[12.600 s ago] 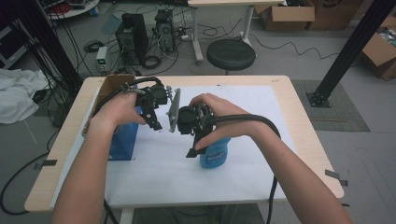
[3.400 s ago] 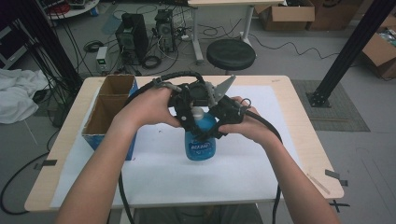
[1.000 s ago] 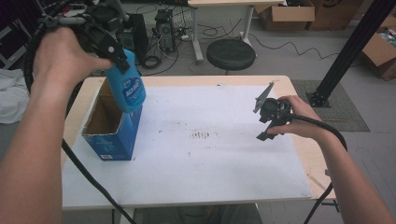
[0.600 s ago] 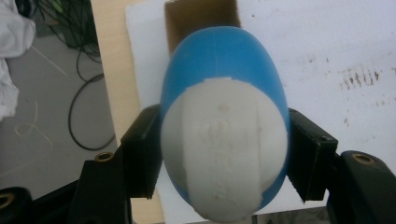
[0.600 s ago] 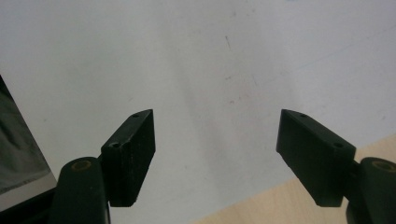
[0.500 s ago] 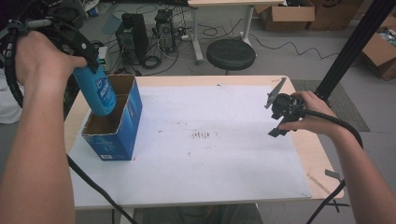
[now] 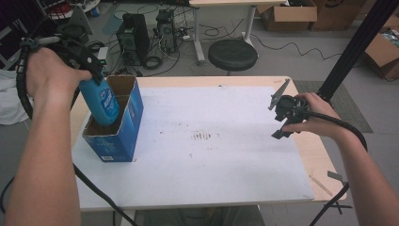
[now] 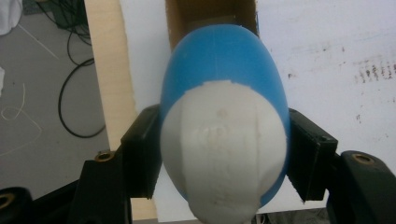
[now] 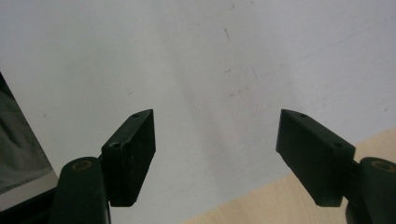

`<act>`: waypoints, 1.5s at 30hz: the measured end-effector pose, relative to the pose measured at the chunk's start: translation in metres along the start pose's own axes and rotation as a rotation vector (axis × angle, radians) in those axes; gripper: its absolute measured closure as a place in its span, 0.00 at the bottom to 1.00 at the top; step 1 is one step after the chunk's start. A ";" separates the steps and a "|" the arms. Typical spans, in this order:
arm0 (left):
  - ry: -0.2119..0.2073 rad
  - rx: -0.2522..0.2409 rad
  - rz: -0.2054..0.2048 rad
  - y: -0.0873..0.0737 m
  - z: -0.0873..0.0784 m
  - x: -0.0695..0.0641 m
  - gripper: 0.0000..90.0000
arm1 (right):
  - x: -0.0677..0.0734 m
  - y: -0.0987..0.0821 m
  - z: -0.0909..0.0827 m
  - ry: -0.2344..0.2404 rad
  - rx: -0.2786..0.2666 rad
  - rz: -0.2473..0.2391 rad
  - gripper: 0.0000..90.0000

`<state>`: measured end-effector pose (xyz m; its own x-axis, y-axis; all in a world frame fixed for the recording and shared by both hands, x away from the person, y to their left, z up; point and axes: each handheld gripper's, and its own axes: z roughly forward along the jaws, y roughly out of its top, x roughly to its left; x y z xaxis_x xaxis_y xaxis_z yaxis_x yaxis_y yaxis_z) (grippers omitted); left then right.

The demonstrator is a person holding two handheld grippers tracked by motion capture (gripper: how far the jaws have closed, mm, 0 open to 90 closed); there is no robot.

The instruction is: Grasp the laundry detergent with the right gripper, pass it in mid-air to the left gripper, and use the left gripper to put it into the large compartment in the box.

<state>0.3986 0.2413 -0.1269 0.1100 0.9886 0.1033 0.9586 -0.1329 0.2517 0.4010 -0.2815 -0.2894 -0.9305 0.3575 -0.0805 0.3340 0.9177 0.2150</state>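
A blue bottle (image 7: 101,101) with a white cap hangs tilted, its base just inside the open top of a blue cardboard box (image 7: 121,136) at the table's left edge. The left gripper (image 8: 224,158) pinches it at the shoulder. The right gripper (image 7: 281,113) hovers spread and empty, well apart. Tilted so, the bottle could catch the rim and tip the light box.
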 end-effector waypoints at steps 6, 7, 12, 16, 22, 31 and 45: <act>0.002 0.018 0.005 -0.002 0.017 -0.001 0.43 | 0.000 -0.002 0.000 0.001 -0.010 -0.007 0.32; -0.001 0.024 0.008 -0.003 0.020 -0.001 0.43 | 0.000 -0.002 0.000 0.000 -0.006 -0.002 0.32; -0.002 0.043 0.011 -0.007 0.039 -0.002 0.43 | 0.000 -0.003 0.002 0.004 -0.007 -0.001 0.32; 0.016 0.055 0.010 -0.009 0.054 -0.003 0.43 | 0.001 -0.001 0.002 0.005 -0.009 -0.006 0.32; 0.013 0.074 0.008 -0.012 0.074 -0.005 0.43 | 0.002 0.000 0.005 0.007 -0.004 -0.006 0.32; 0.011 0.097 0.020 -0.016 0.100 -0.009 0.43 | 0.002 0.002 0.004 0.006 -0.003 -0.007 0.32; 0.005 0.130 0.026 -0.021 0.122 -0.012 0.43 | 0.001 0.001 0.007 0.012 -0.010 -0.004 0.32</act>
<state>0.4092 0.2414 -0.2509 0.1343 0.9845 0.1130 0.9815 -0.1479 0.1217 0.4013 -0.2785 -0.2962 -0.9334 0.3520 -0.0698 0.3292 0.9173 0.2241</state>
